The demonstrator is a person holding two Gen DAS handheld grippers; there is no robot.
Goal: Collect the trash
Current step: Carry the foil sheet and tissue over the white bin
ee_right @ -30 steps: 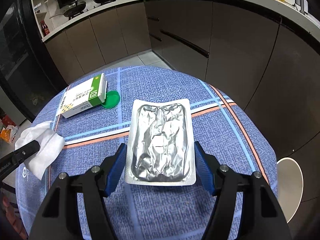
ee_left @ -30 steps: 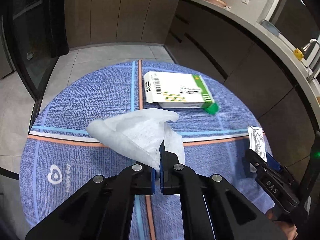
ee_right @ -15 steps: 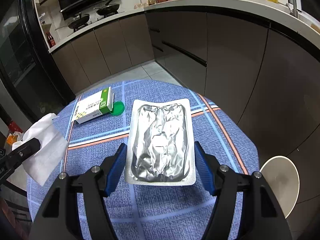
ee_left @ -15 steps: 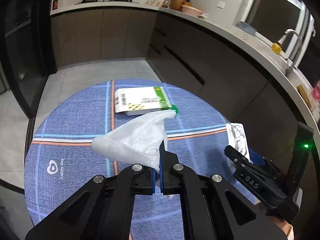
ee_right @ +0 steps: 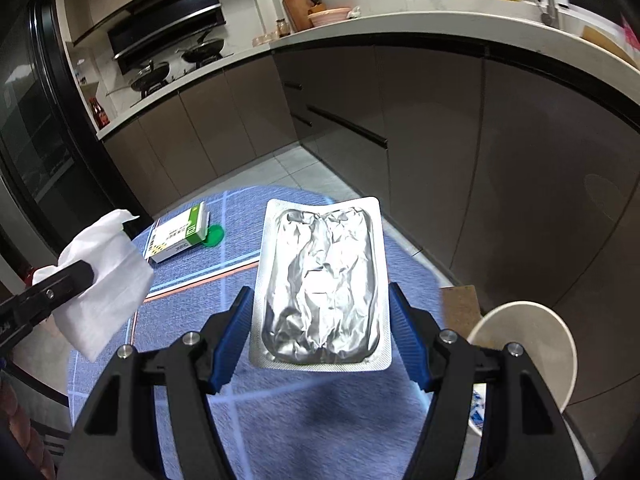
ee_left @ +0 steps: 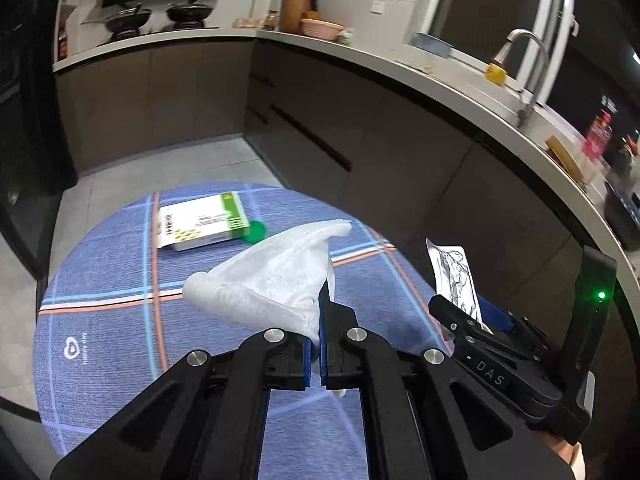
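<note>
Tissue (ee_left: 276, 280) stayed pinched in the left tool (ee_left: 315, 354); the right tool (ee_right: 320, 340) clamped the foil pack (ee_right: 322, 284); both needed level carrying toward the bin (ee_right: 528, 340) right of the pack.

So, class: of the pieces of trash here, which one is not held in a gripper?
The green-and-white box, lying on the table; tissue and foil pack are gripped.

- "das" stands in pale letters on the black body of the right hand-held gripper (ee_left: 460, 314), seen from the left wrist view.
- a white heart logo with small words under it, seemingly "happy day", is printed on the blue tablecloth (ee_left: 100, 280) of the table.
- the white and green box (ee_left: 202, 222) carries a barcode at one end and lines of print along its top; the print is too small to read.
</note>
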